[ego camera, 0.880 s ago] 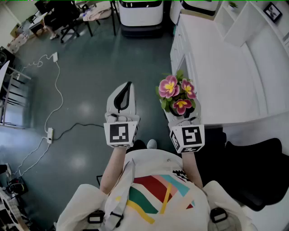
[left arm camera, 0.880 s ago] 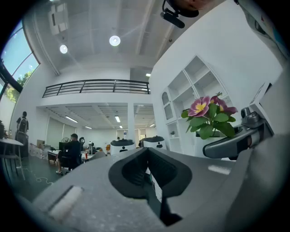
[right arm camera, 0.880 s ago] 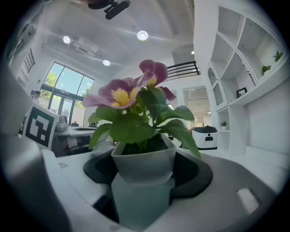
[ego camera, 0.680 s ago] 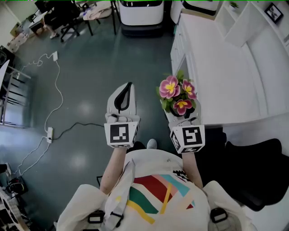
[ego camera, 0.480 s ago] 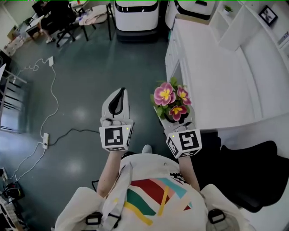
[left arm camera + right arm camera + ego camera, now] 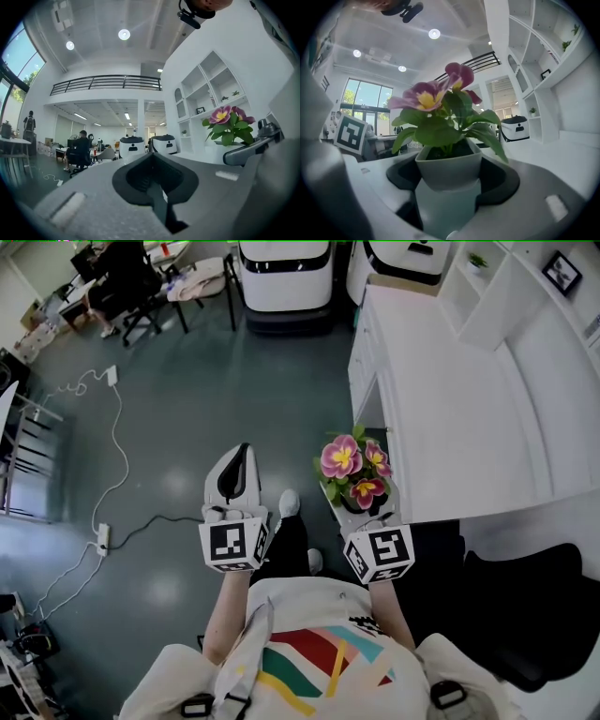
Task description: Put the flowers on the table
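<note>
Both grippers are sitting lower in the head view than a moment ago, and a shoe (image 6: pixel 289 503) is now showing between them. The right gripper (image 6: pixel 366 510) is clamping the grey pot (image 6: pixel 449 165) of pink flowers (image 6: pixel 352 468), carrying it upright just beside the white table's (image 6: pixel 469 427) edge. The left gripper (image 6: pixel 234 472) is keeping its jaws together, gripping nothing.

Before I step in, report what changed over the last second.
The person took a step: a shoe has swung forward between the grippers, and both grippers sit lower in the head view. Nothing was grabbed or released. The right gripper stays clamped on the flower pot, near the white table's corner. The left gripper stays shut and empty.
</note>
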A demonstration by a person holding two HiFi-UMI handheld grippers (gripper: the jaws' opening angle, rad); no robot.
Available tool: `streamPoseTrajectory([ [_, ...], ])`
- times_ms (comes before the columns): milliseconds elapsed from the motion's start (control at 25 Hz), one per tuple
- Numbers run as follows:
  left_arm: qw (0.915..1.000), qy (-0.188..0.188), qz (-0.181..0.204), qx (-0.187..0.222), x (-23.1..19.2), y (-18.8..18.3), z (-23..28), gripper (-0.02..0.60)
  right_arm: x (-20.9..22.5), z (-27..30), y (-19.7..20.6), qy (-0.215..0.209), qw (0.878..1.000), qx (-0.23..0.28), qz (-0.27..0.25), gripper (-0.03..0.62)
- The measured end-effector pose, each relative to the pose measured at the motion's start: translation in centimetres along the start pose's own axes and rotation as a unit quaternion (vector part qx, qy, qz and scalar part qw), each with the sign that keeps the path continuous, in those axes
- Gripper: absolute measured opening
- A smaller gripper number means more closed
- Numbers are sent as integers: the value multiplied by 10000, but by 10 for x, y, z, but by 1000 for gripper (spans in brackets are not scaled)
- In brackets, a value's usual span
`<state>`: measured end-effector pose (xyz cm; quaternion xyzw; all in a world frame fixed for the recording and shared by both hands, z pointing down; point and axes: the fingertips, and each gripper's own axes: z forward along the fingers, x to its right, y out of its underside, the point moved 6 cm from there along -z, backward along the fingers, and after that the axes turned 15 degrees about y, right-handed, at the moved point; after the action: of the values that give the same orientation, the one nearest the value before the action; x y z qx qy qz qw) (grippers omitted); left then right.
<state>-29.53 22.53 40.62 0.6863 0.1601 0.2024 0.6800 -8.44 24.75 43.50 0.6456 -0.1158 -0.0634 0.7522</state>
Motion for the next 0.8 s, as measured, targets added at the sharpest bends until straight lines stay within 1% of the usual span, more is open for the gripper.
streamPoseTrajectory([
  [120, 9999, 70, 49, 109, -2, -1, 22, 5, 16, 13, 0, 104, 9999, 6, 18, 342],
  [240, 9997, 199, 11, 151, -5, 1, 44, 5, 28, 28, 0, 248, 9997, 9, 23, 342],
  [360, 9993, 305, 50, 213, -14, -2, 66, 5, 38, 49, -6, 337, 9994, 50, 14, 342],
  [560, 9992, 239, 110, 312, -41, -11, 103, 5, 48, 94, -21, 318, 9993, 192, -59, 342],
  [800, 9995, 141, 26, 272, -81, 1, 141, 5, 43, 158, -34, 163, 9995, 173, -216, 342],
])
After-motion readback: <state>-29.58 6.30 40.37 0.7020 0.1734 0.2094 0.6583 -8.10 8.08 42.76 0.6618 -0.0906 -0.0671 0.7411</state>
